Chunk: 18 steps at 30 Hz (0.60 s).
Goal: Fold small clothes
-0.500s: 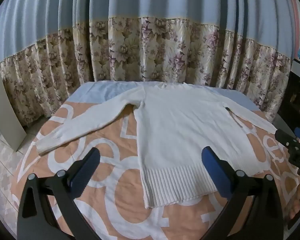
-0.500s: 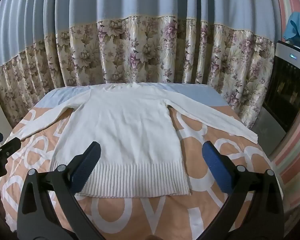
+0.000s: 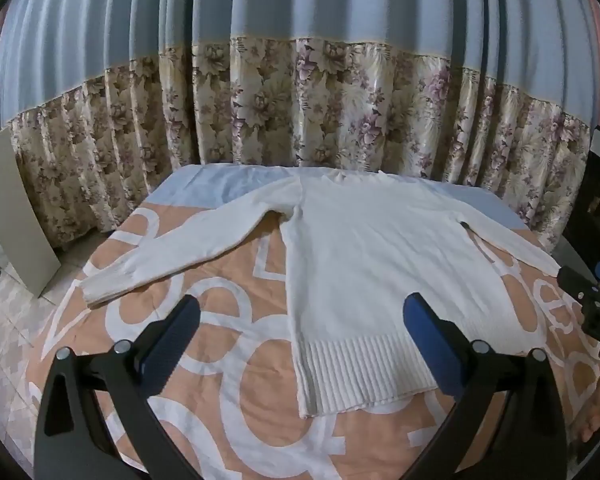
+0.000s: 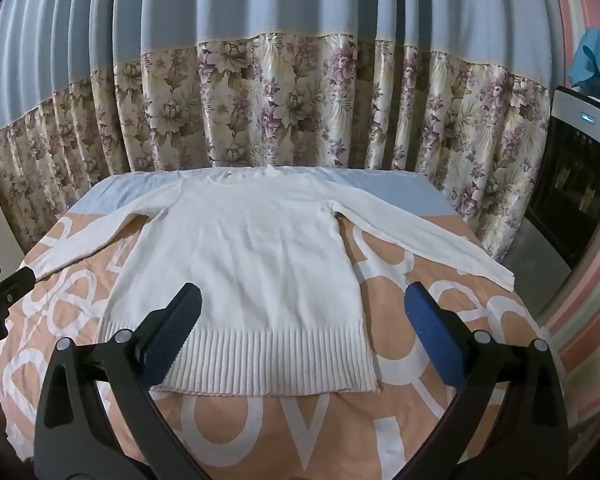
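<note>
A white long-sleeved knit sweater (image 3: 364, 256) lies flat on the bed, front up, neck toward the curtain, ribbed hem nearest me, both sleeves spread outward. It also shows in the right wrist view (image 4: 252, 256). My left gripper (image 3: 300, 316) is open and empty, held above the bed near the hem's left corner. My right gripper (image 4: 302, 312) is open and empty above the hem's right part. The right gripper's tip shows at the right edge of the left wrist view (image 3: 580, 284); the left gripper's tip shows at the left edge of the right wrist view (image 4: 8, 284).
The bed has an orange-and-white patterned cover (image 3: 228, 344) and a blue sheet (image 3: 212, 180) at the far end. A floral and blue curtain (image 3: 300, 100) hangs behind. A grey board (image 3: 12, 216) leans at left. A dark appliance (image 4: 572, 184) stands at right.
Both grippers have risen or drawn back very slightly; the sweater has not moved and both grippers stay open.
</note>
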Available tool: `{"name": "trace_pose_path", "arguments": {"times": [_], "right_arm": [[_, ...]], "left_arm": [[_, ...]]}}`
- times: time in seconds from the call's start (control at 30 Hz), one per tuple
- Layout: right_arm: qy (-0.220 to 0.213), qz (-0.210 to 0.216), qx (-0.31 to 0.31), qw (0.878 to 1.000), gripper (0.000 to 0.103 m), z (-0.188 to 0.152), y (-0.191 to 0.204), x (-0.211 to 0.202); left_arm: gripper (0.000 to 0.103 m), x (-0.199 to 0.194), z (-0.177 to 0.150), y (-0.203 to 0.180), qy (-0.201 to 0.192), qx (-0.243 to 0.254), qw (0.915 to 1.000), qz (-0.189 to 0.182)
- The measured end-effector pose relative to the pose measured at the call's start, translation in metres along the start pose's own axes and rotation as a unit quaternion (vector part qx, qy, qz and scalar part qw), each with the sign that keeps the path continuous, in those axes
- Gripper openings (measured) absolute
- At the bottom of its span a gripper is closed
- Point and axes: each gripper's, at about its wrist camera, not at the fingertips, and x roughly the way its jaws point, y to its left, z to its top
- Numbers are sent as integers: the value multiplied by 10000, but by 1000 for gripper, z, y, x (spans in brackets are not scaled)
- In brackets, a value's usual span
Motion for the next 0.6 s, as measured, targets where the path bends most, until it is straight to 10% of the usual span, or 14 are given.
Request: {"name": "trace_pose_path", "arguments": {"times": [0.6], "right_arm": [[-46,69,-60,9999,100,2,5,-10]], "left_arm": [[101,-3,-3,0,-1,20,10000,73]]}}
